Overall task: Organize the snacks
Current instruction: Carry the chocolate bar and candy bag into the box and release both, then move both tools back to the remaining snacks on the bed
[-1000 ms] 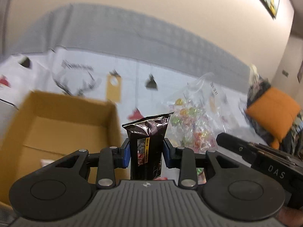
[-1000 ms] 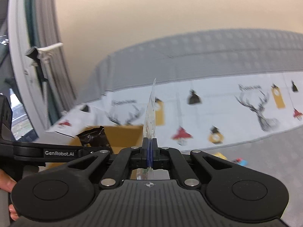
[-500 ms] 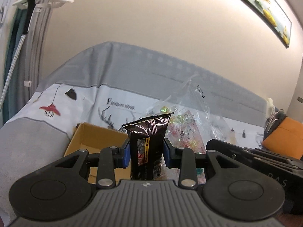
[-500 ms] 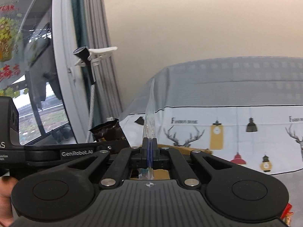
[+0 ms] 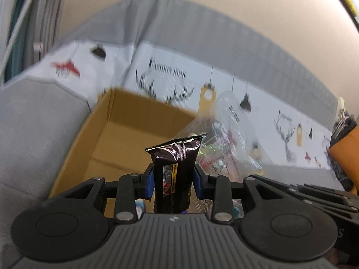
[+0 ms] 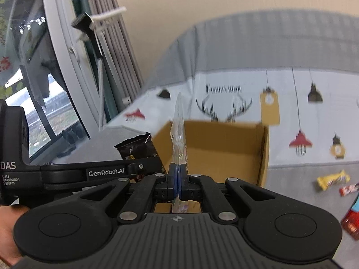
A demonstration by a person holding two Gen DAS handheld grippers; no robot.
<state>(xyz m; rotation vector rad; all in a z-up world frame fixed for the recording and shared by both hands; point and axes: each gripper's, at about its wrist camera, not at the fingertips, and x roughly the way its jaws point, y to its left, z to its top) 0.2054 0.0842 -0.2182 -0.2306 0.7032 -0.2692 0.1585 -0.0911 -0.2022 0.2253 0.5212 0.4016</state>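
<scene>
Two grippers, both loaded. Left gripper [image 5: 172, 181]: blue pads clamped on an upright black snack packet [image 5: 174, 170], which stands between the fingers with its crimped top clear above them. Right gripper [image 6: 178, 179]: closed tight on the thin edge of a clear plastic candy bag [image 6: 178, 130], seen edge-on. Open cardboard box [image 5: 125, 139] lies just ahead on the grey-and-white printed bed cover [image 5: 33, 134]. Versus 0.5 s ago: both cameras pitched down, the box fills more of each view; grips unchanged.
</scene>
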